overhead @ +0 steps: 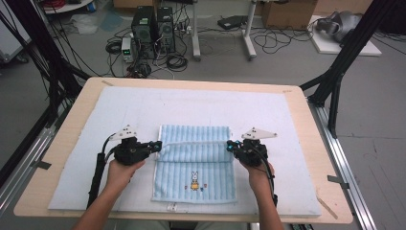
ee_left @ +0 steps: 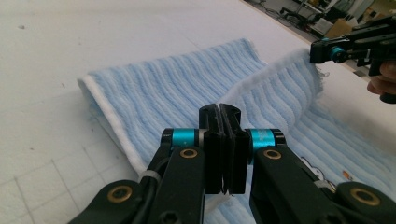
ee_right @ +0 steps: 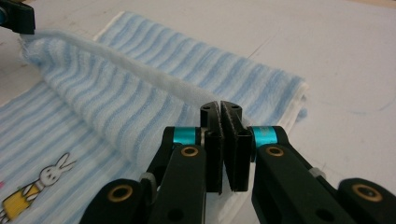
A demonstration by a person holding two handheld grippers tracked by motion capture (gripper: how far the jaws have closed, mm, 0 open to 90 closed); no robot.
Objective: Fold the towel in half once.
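Towel (overhead: 194, 165): light blue, striped, small rabbit picture (overhead: 194, 181) near the edge closest to you. It lies in the middle of the white mat (overhead: 268, 115) covering the table (overhead: 306, 110). One edge is lifted and folded partway over the rest, forming a raised ridge between your two grippers.

Open room: bare mat lies on every side of the towel, widest beyond its far edge and to its left and right. The strip between the towel's near edge and the table's near edge is narrow.

Left gripper (overhead: 157, 146): at the towel's left edge, jaws pressed together on the lifted cloth. In the left gripper view the gripper (ee_left: 219, 112) pinches the folded edge.

Right gripper (overhead: 230, 145): at the towel's right edge, level with the left one, jaws clamped on the same lifted edge; the pinch shows in the right gripper view (ee_right: 219, 108).

Hands: your left hand (overhead: 122, 170) and right hand (overhead: 258, 172) come in from the near side of the towel, forearms angled slightly inward, each gripper pointing toward the towel.
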